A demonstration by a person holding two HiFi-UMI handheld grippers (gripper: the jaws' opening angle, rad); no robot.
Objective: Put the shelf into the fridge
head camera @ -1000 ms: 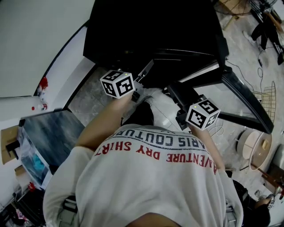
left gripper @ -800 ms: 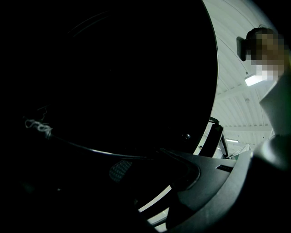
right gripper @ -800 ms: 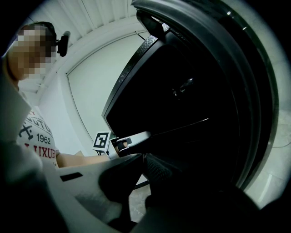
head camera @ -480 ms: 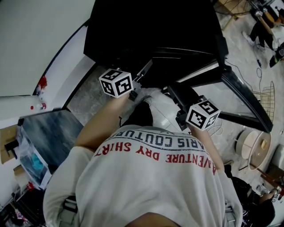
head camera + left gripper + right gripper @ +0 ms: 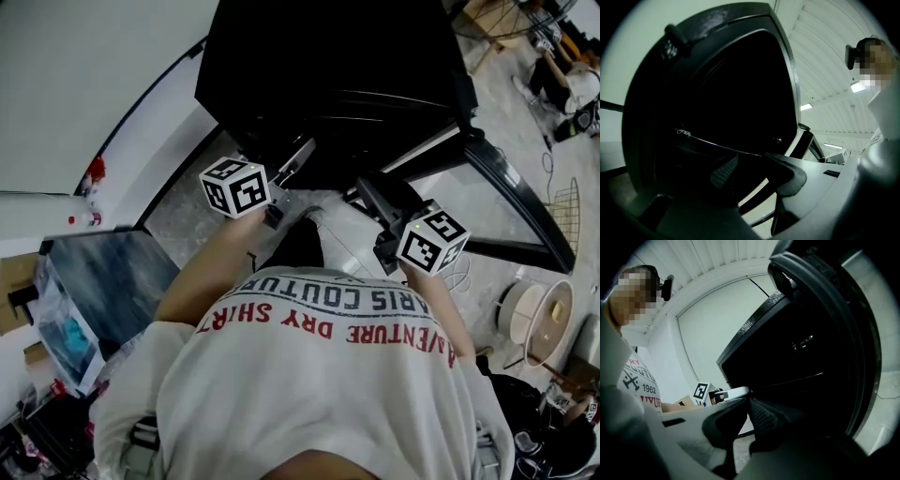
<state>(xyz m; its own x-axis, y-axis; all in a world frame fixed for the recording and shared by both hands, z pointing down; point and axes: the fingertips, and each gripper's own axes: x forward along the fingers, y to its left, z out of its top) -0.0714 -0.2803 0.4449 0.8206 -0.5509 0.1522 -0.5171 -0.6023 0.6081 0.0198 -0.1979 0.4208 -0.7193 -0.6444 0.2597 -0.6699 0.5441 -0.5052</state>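
The black fridge (image 5: 328,56) stands open in front of me, its glass door (image 5: 511,202) swung out to the right. Inside, the shelf (image 5: 394,98) shows as a thin horizontal edge, also seen in the left gripper view (image 5: 722,145) and the right gripper view (image 5: 797,379). My left gripper (image 5: 302,155) reaches into the opening at the left. Its jaws (image 5: 750,161) stand apart, light floor shows between them, and the shelf edge ends near their tips. My right gripper (image 5: 370,187) is at the opening's lower right, shut (image 5: 749,401), with nothing visible between its pads.
A white wall (image 5: 94,75) runs along the left of the fridge. A grey bin (image 5: 103,281) stands at my left. A round wooden stool (image 5: 539,319), a wire rack (image 5: 562,216) and cables lie on the floor beyond the door.
My left gripper has drifted slightly left and down in the head view. The right gripper has stayed where it was.
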